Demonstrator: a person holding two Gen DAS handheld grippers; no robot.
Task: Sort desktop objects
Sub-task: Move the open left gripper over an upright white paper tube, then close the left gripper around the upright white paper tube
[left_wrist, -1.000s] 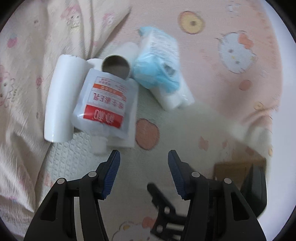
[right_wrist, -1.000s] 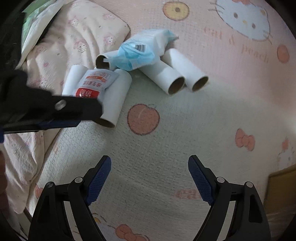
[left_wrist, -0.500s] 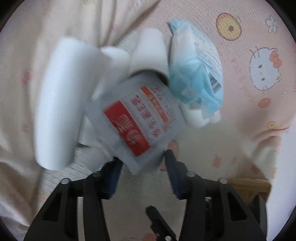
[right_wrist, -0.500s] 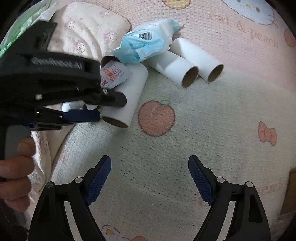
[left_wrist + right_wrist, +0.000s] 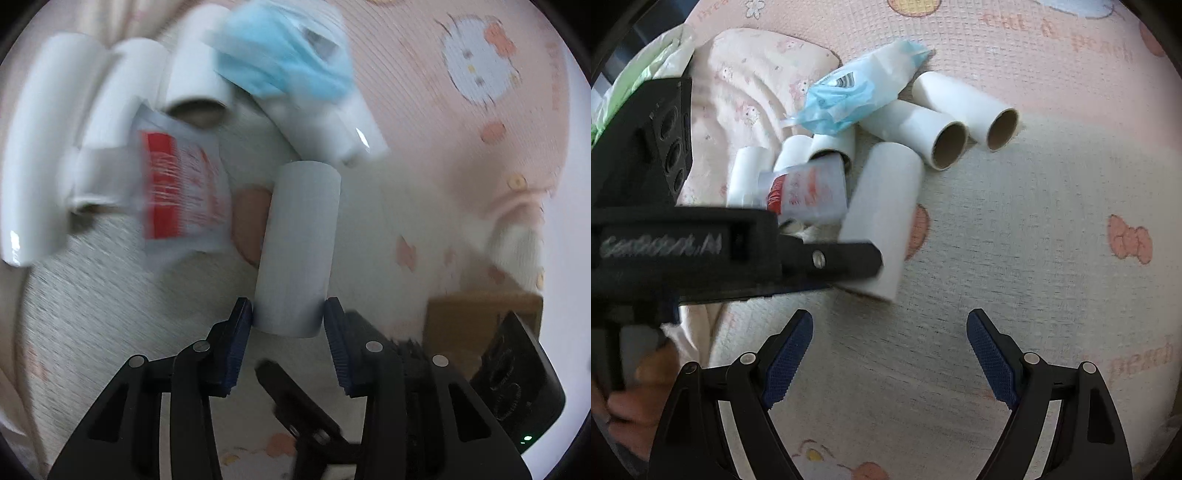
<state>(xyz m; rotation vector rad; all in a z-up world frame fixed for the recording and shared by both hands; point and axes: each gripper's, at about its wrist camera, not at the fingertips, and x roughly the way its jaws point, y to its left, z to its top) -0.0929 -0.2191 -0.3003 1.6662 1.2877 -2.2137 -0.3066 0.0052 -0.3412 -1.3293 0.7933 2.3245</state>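
My left gripper (image 5: 288,321) is closing its jaws, and both pads press on the near end of a white paper roll (image 5: 299,236), which tilts up from the mat. In the right wrist view the same roll (image 5: 886,206) juts from the left gripper's finger (image 5: 849,258). A clear pouch with a red label (image 5: 181,195) lies left of it over other white rolls (image 5: 33,158). A blue mask packet (image 5: 849,99) rests on two more rolls (image 5: 916,129). My right gripper (image 5: 890,350) stands open above the bare mat, with nothing between its fingers.
A pink cartoon mat (image 5: 1052,221) covers the surface. A cream quilt (image 5: 750,74) is bunched at the left, with a green and white bag (image 5: 646,62) behind it. A wooden box (image 5: 480,321) sits at the right. A person's hand (image 5: 628,387) holds the left gripper.
The left gripper moved into the pile, narrowed its jaws and took hold of a white roll. The pouch slid off to the left. The right gripper stayed open in place.
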